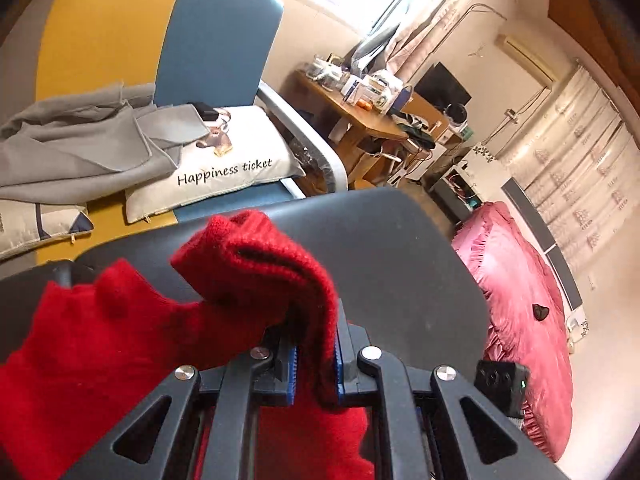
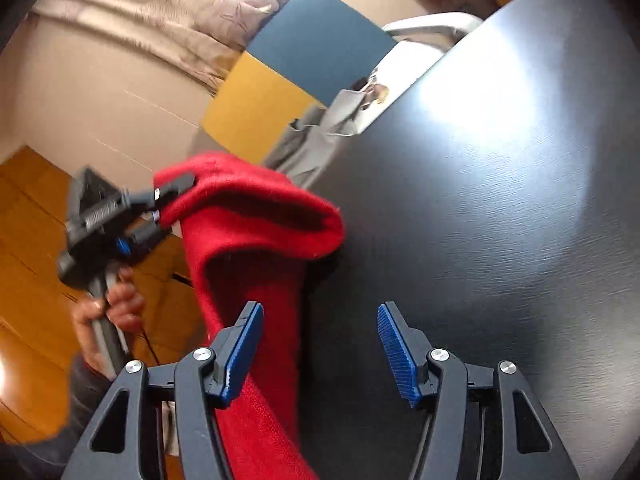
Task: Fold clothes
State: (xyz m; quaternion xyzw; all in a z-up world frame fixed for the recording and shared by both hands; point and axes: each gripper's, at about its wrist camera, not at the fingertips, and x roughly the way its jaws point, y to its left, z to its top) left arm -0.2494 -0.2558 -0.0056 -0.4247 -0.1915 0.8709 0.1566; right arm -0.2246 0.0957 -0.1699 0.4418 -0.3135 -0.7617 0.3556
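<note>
Left claw (image 1: 314,354): clenched on a fold of the red knit sweater (image 1: 120,344), blue ribbed pads biting the cloth from both sides. Right claw (image 2: 320,350): released, jaws standing wide, nothing between them; the cloth only brushes the outside of its left finger.

Sweater position: lifted at the pinch and draping in a loop over the near left edge of the dark bench (image 2: 480,200), part of it hanging off that edge.

Judgement on the lift: the knit is bulky and slack, so the hanging part will likely drag. The free claw is well placed to take a second point on the same hem, so the cloth spreads flat on the bench rather than bunching.

Materials: sweater fuzzy, thick and soft, with rounded folds; bench smooth, brushed, glossy under window light. Grey garment (image 1: 80,152) heaped on the yellow-and-blue sofa (image 1: 120,32) beyond the far edge.
</note>
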